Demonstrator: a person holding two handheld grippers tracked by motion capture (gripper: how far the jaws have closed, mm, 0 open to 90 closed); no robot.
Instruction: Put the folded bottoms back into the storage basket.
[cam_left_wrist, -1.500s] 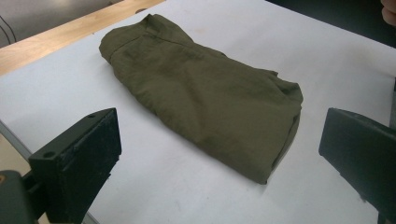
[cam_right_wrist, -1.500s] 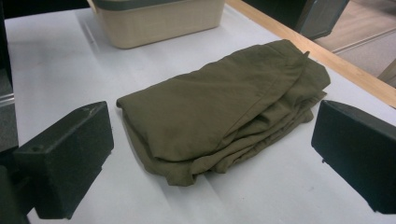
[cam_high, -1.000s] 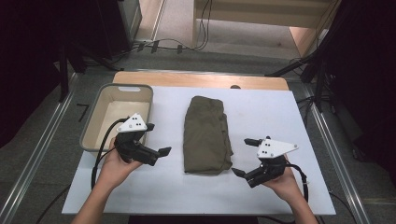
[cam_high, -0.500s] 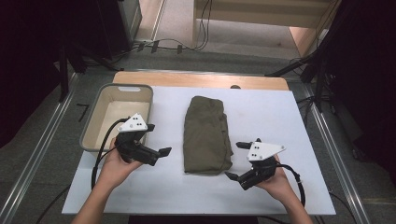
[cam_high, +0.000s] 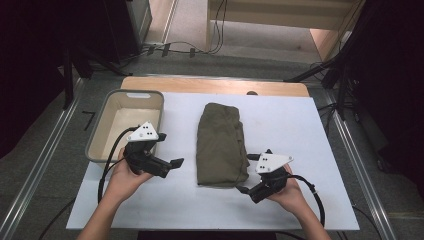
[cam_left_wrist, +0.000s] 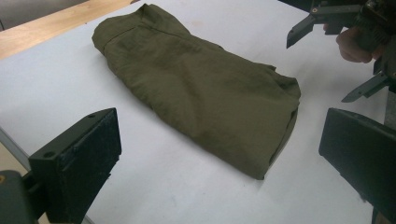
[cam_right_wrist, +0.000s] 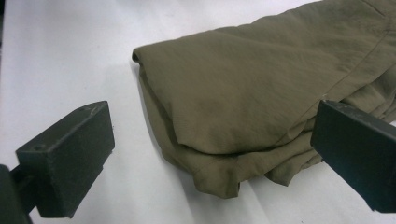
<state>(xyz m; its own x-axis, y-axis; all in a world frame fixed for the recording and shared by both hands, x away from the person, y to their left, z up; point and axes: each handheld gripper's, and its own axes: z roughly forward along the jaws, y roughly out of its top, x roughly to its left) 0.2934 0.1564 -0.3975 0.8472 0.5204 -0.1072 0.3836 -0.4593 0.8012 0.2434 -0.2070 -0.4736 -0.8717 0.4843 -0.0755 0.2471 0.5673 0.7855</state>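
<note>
- High view: the folded olive garment (cam_high: 220, 145) lies flat at the centre of the frame on the white counter (cam_high: 300, 125), long axis running from top to bottom of the picture.
- High view: your left tongs (cam_high: 172, 165) sit at lower left of centre, jaws pointing right toward the garment's left edge, near it but apart from it. Jaws stand open, nothing between them.
- High view: your right tongs (cam_high: 245, 189) sit at lower right of centre, tips just beside the garment's lower right corner. Contact cannot be told from here.
- High view: a beige bin (cam_high: 100, 130) stands at the left of the frame on the counter's edge, just above your left hand (cam_high: 125, 177). Your right hand (cam_high: 290, 192) grips its tool at lower right.
- Left gripper view: both black jaws sit wide apart at the lower corners, nothing held. The garment (cam_left_wrist: 201, 88) runs diagonally from upper left to centre right, folded end nearest. Your right tongs (cam_left_wrist: 327, 60) show at upper right, jaws spread, just past the garment's near corner.
- Right gripper view: jaws wide apart at lower left and right edge, gripping nothing. The garment's (cam_right_wrist: 261, 93) layered corner lies between them; the right jaw overlaps the cloth in the picture, touching or not cannot be told.
</note>
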